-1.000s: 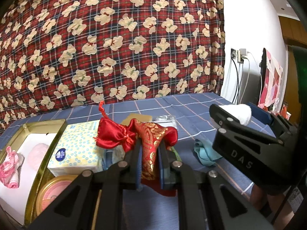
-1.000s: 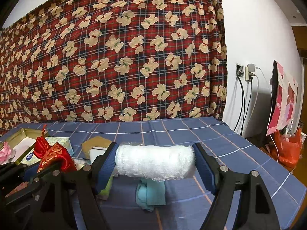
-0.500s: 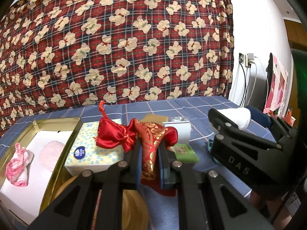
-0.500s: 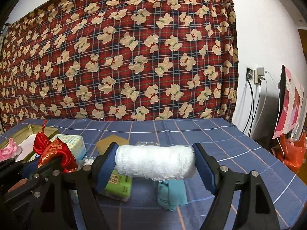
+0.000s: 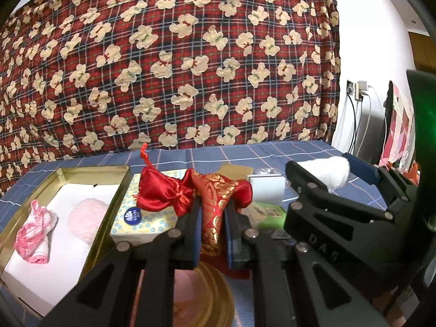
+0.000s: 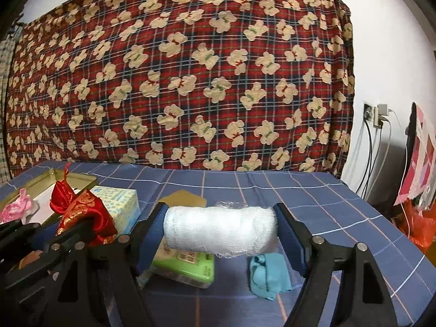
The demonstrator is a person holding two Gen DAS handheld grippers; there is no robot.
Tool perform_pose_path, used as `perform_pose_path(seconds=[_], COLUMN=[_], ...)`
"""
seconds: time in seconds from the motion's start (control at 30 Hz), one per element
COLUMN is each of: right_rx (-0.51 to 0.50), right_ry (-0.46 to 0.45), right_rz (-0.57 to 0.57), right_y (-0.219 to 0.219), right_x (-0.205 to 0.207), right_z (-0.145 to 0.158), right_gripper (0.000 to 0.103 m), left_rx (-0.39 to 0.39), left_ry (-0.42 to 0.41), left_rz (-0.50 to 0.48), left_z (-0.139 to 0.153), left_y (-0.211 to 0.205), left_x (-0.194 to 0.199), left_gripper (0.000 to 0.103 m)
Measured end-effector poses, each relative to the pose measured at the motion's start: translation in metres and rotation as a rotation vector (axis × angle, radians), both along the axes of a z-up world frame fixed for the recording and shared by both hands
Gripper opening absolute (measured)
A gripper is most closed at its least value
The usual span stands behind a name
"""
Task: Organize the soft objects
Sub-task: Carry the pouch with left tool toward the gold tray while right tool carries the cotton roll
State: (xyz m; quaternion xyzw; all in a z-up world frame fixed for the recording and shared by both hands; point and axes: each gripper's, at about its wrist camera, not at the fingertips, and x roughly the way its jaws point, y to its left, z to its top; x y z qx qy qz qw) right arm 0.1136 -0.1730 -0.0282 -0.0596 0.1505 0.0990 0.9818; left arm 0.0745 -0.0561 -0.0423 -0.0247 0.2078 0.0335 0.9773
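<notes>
From the left wrist, the left gripper point(image 5: 212, 231) is pinched narrow on a red pouch point(image 5: 207, 196), held up just right of the gold tin point(image 5: 109, 209). Over the last second the tin has slid further into sight, showing its white lining with a pink cloth point(image 5: 34, 234) and a pink puff point(image 5: 85, 219) inside. The tissue box point(image 5: 141, 220) stands against the tin's right wall. That shift suggests the pouch is being carried toward the tin to be dropped in.

From the right wrist, the right gripper point(image 6: 220, 230) clamps a white gauze roll point(image 6: 220, 230) end to end, well right of the tin point(image 6: 79, 179). The green packet point(image 6: 188, 267) and blue cloth point(image 6: 268, 276) beneath it have moved nearer the camera; the roll looks next in line for the tin.
</notes>
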Motion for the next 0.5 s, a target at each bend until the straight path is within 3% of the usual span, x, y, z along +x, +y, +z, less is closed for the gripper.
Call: perform_pose_path(seconds=[0.5], right_rx=[-0.015], right_ry=[-0.001], right_rz=[0.035], right_y=[0.019], right_x=[-0.002], right_z=[-0.002], right_gripper=[0.079], left_rx=[-0.012], left_ry=[-0.011], left_rz=[0.043], left_z=[-0.001], left_y=[0.022], left_x=[-0.008], left_gripper=[0.012])
